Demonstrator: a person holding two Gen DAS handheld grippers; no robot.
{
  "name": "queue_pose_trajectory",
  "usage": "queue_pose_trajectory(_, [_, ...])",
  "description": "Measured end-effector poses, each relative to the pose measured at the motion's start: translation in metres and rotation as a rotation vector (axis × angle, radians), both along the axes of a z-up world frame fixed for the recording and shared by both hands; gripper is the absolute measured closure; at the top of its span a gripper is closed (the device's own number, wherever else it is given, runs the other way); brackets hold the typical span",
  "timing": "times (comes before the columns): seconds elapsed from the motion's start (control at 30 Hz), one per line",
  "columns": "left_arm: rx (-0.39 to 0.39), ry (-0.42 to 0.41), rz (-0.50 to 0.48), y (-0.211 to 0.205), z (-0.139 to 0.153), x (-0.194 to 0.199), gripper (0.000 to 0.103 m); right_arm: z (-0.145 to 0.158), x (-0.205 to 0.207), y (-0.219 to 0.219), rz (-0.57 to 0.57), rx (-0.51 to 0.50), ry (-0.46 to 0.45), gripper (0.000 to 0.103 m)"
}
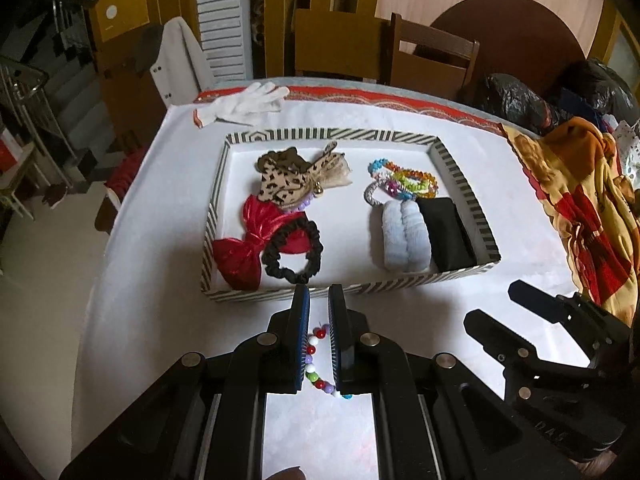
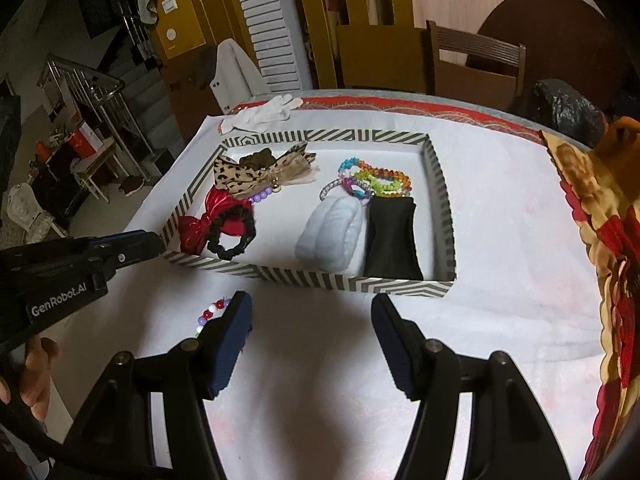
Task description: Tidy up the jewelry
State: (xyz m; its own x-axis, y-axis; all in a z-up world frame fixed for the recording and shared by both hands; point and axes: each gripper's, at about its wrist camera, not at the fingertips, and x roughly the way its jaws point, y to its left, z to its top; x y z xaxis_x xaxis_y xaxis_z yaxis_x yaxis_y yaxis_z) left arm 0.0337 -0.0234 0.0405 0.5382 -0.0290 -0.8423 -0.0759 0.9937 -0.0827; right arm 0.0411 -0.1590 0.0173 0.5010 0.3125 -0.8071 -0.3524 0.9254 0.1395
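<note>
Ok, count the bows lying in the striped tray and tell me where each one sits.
2. The red bow lies at the near left of the striped tray, under a black scrunchie. The leopard-print bow sits behind it, toward the far left. Others may be hidden beneath.

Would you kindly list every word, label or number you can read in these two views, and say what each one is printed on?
"GenRobot.AI": white lettering on the side of the left gripper, seen in the right wrist view.
Embossed letters on the body of the right gripper, low in the left wrist view: too faint to read.
White plates on the yellow wall: no legible text.
Nothing readable on the striped box or its contents.
</note>
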Motion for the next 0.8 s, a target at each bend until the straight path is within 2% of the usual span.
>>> queue_pose_trajectory(0.8, [-0.003, -0.019, 0.006, -0.0064, 0.0058, -0.0021, 0.097, 0.0057, -0.0004, -0.0035, -0.024, 0.008, -0.011, 0.037])
